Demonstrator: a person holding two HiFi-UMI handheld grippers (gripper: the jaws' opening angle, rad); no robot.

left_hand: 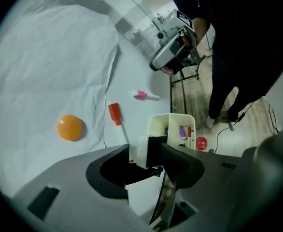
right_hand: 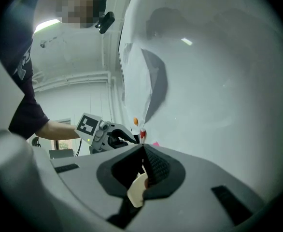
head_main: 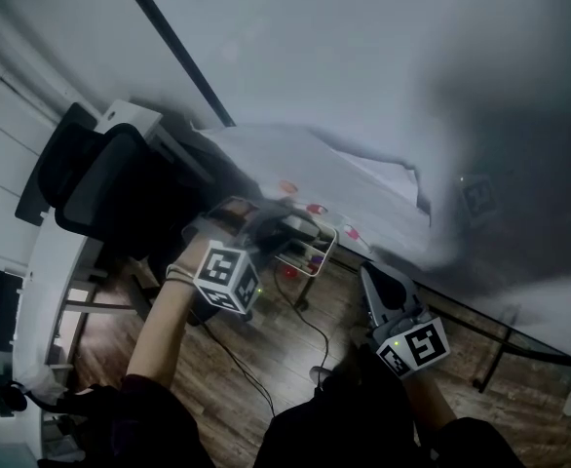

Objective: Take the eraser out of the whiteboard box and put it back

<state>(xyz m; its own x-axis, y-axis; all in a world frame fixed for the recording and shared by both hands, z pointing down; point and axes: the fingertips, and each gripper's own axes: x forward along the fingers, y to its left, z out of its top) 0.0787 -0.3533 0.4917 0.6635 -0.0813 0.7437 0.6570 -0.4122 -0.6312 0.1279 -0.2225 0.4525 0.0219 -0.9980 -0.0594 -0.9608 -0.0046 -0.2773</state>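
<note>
The eraser (left_hand: 140, 151), a white block with a dark felt side, stands between the jaws of my left gripper (left_hand: 146, 149), right at the near wall of the white whiteboard box (left_hand: 173, 129). The jaws stand wide and the left one shows a small gap to the block. Several markers lie in the box. In the head view my left gripper (head_main: 266, 224) reaches to the box (head_main: 310, 247) under the whiteboard (head_main: 363, 66). My right gripper (head_main: 383, 286) hangs lower right, away from the box. Its jaws (right_hand: 142, 148) meet at the tips and hold nothing.
On the whiteboard sit an orange round magnet (left_hand: 70, 127), a red-capped marker (left_hand: 115, 115), a pink marker (left_hand: 146, 95) and a taped paper sheet (head_main: 305, 164). A black office chair (head_main: 100, 178) and a desk (head_main: 42, 261) stand left. A cable (head_main: 256, 378) crosses the wooden floor.
</note>
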